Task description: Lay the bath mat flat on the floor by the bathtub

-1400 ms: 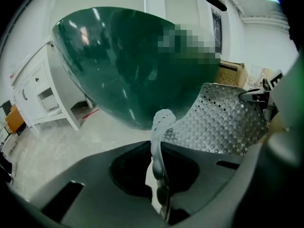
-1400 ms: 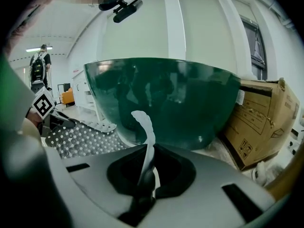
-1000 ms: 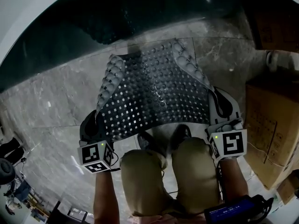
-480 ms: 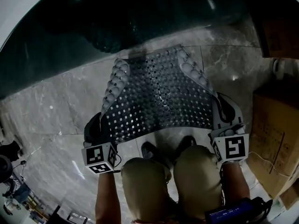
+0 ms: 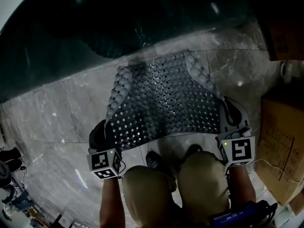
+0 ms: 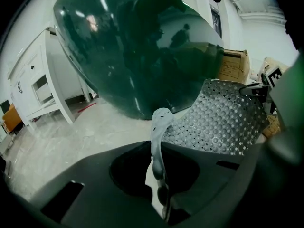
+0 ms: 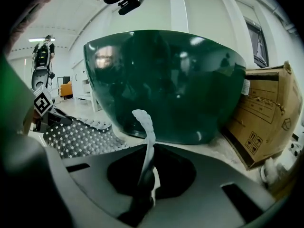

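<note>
Holding the bath mat point(image 5: 164, 96) spread at frame centre just below the bathtub point(image 5: 118, 23), pinching its curled side edges in left tool point(image 5: 102, 129) and right tool point(image 5: 229, 115), both clamped tight, seemingly standing at the lowering step over the floor point(image 5: 52, 113), next needing flattening before letting go

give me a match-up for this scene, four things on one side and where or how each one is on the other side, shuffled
Things
1. perforated grey rubber bath mat
2. glossy dark green bathtub
3. brown cardboard box
4. left gripper

Places and states
A. at the right edge of the head view
B. shut on the mat's left edge
C. spread out, both side edges curled up
D. across the top of the head view, beyond the mat

Pairs: 1-C, 2-D, 3-A, 4-B
</note>
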The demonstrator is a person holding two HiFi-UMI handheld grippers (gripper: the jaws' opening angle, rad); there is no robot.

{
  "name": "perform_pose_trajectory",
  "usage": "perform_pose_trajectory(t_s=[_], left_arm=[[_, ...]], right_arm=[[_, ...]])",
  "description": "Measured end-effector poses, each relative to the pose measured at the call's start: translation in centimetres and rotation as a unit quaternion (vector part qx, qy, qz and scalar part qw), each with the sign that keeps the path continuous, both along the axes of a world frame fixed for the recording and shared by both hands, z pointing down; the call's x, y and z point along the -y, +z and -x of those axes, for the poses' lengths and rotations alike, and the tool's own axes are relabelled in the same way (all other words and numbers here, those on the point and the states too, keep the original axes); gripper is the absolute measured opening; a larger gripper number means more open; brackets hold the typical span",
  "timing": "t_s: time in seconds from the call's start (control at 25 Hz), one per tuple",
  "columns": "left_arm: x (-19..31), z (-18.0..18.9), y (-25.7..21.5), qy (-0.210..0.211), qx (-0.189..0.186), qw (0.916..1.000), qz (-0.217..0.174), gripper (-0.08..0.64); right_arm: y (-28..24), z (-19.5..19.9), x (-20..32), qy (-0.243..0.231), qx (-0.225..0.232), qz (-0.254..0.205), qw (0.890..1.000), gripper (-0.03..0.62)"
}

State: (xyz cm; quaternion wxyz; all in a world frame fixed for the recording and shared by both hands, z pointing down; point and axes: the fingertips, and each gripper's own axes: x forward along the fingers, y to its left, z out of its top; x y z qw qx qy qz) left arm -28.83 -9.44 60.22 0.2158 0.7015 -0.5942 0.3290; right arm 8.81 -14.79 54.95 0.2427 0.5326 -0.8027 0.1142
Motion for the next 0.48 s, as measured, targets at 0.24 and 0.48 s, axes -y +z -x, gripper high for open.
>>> perform_pose_trajectory(t_s=[0.24,0.48], left_arm=[[-0.4,0.4,1.4,-0.001,0.01,1.0,0.0,0.035],[-0.6,0.7,2.4,-0.001,0.02,0.9998,0.0,0.035]], right_arm=[[1.6,-0.6,-0.5,0.017,0.01,0.024,1.0,0.026],[2.6,-1.3,-0.1,0.014,0.005,0.026,1.0,0.025]])
